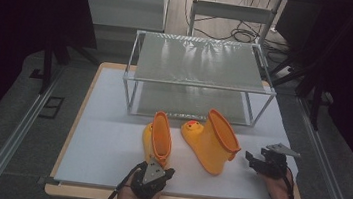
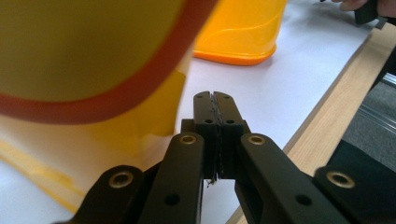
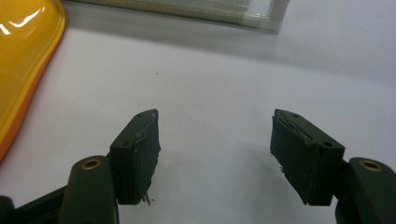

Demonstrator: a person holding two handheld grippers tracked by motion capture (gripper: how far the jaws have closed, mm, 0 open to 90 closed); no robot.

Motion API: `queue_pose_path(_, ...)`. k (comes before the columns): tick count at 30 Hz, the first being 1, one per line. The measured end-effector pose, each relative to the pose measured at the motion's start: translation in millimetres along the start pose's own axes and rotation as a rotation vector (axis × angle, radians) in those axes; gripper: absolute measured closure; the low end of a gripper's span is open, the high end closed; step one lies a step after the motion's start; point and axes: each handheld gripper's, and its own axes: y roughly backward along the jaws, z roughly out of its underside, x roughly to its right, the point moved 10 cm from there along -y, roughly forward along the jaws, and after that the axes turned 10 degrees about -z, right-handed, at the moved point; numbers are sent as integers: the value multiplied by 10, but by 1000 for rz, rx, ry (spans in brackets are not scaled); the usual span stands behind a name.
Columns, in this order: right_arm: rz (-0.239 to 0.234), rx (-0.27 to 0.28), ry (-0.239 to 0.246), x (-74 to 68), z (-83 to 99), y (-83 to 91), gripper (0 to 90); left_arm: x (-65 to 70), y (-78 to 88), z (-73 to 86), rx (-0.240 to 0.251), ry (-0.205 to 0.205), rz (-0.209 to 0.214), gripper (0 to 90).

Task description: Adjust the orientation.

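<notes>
In the high view, a two-tier shelf rack of grey metal tubing with mesh decks [image 1: 199, 77] stands at the far edge of the white-topped wooden desk [image 1: 103, 146]; both of its decks are bare. In front of it, two glossy yellow rubber boots with orange rims sit side by side. The left yellow boot [image 1: 157, 140] stands upright near the desk's middle, its open top showing nothing inside. The right yellow boot with a duck face on its toe [image 1: 212, 141] leans with its opening tipped toward the right edge. The left gripper [image 1: 151, 177] sits near the front edge, just below the left boot's heel side, apart from it. The right gripper [image 1: 263, 162] rests toward the front right corner, just beside the right boot's rim, not touching.

In the left gripper view, the left gripper [image 2: 215, 109] has its two black jaws pressed together with nothing between them. The left boot's orange rim [image 2: 140, 93] looms just above and to the left, close but clear of the tips.

In the right gripper view, the right gripper [image 3: 215, 140] holds its jaws spread wide over bare white desk. The right boot [image 3: 23, 60] lies off to the left, clear of the jaws.
</notes>
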Motion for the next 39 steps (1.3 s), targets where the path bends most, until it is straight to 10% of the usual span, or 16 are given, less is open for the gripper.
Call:
queue_pose_path(28, 0, -9, 1, -14, 12, -20, 329, -597, 353, 237, -10, 126, -53, 898)
queue_pose_path(39, -2, -8, -5, -7, 12, -17, 333, -573, 565, 331, 13, 150, 67, 689)
